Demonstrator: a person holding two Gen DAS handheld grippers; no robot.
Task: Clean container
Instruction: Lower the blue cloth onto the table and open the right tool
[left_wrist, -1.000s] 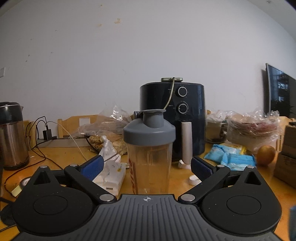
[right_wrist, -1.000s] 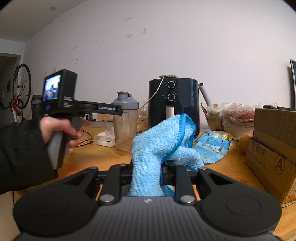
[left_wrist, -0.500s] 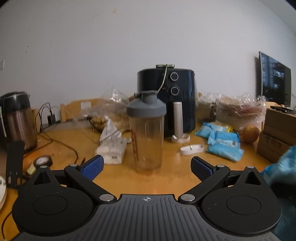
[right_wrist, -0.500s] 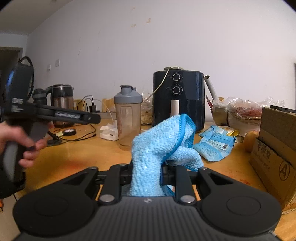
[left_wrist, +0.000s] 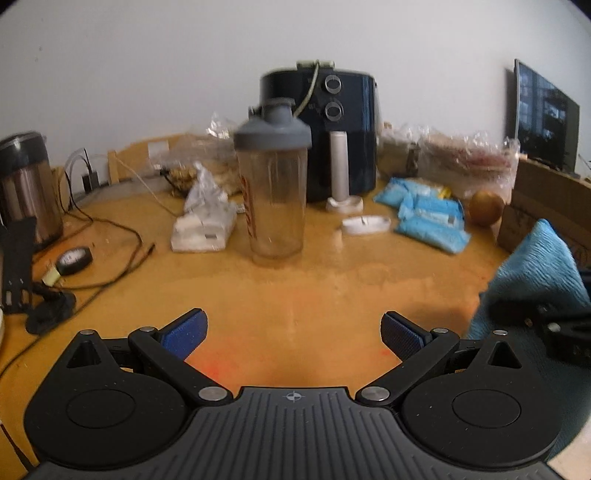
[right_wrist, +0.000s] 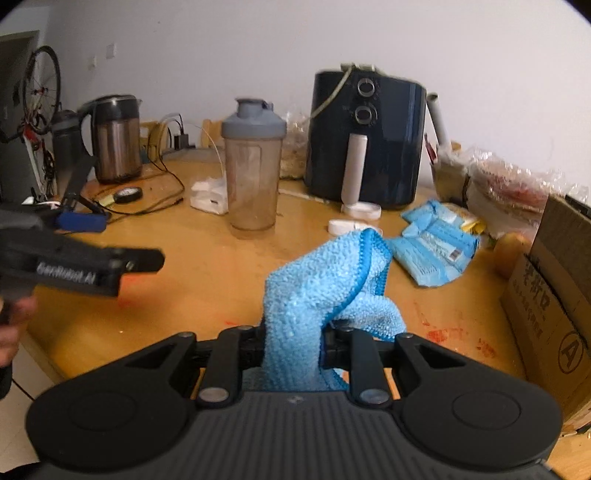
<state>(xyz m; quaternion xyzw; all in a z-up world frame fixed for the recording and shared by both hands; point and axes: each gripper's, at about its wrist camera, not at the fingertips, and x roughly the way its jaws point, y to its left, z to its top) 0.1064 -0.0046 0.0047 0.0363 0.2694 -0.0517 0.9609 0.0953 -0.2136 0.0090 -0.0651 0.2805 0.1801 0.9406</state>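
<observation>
You have one shaker bottle (left_wrist: 272, 184) standing upright on the wooden table (left_wrist: 295, 295), grey lid on, just in front of the single dark air fryer (left_wrist: 332, 133). Your left gripper (left_wrist: 293, 334) hangs over bare tabletop, well short of the bottle, its two blue-padded fingers spread wide with nothing between them. Your right gripper (right_wrist: 293, 341) is clamped on one blue cloth (right_wrist: 325, 291) (it bunches up above the fingers). Beyond lie two white caps (right_wrist: 354, 218), one kettle (right_wrist: 116, 138), one tape roll (right_wrist: 127, 194) and a few blue packets (right_wrist: 436, 245).
</observation>
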